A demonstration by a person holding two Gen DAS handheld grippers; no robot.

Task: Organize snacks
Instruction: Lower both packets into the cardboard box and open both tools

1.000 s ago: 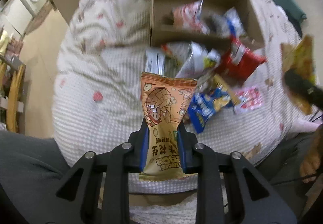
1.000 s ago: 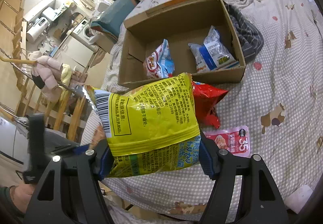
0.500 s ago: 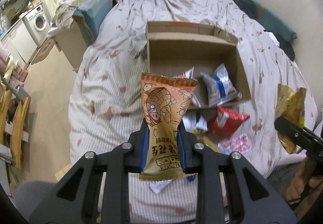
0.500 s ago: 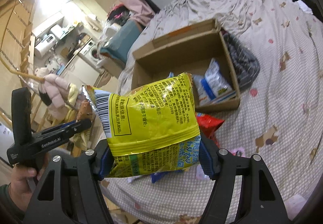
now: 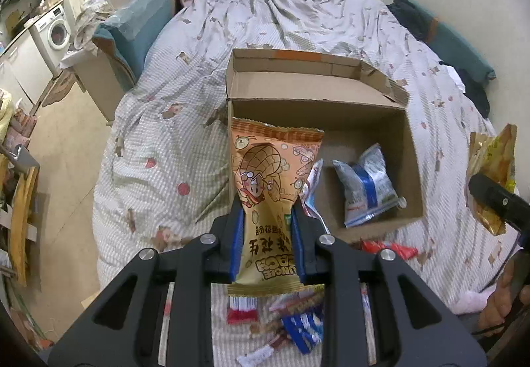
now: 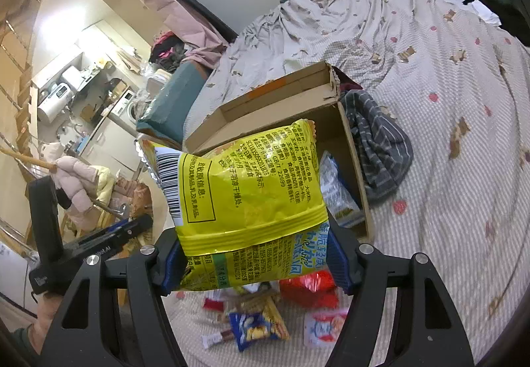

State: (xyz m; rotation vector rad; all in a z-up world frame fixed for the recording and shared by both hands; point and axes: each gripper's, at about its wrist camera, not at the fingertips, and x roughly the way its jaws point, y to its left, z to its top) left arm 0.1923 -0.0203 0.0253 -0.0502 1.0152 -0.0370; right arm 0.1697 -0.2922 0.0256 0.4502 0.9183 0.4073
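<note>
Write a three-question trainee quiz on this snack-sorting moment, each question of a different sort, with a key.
1. True or false: the left tool is shut on the orange peanut packet.
2. Multiple choice: the right tool holds A) a red bag, B) the yellow bag, C) nothing.
3. Fill in: the blue-and-white bag lies inside the ____ on the bed.

Key: 1 true; 2 B; 3 cardboard box.
</note>
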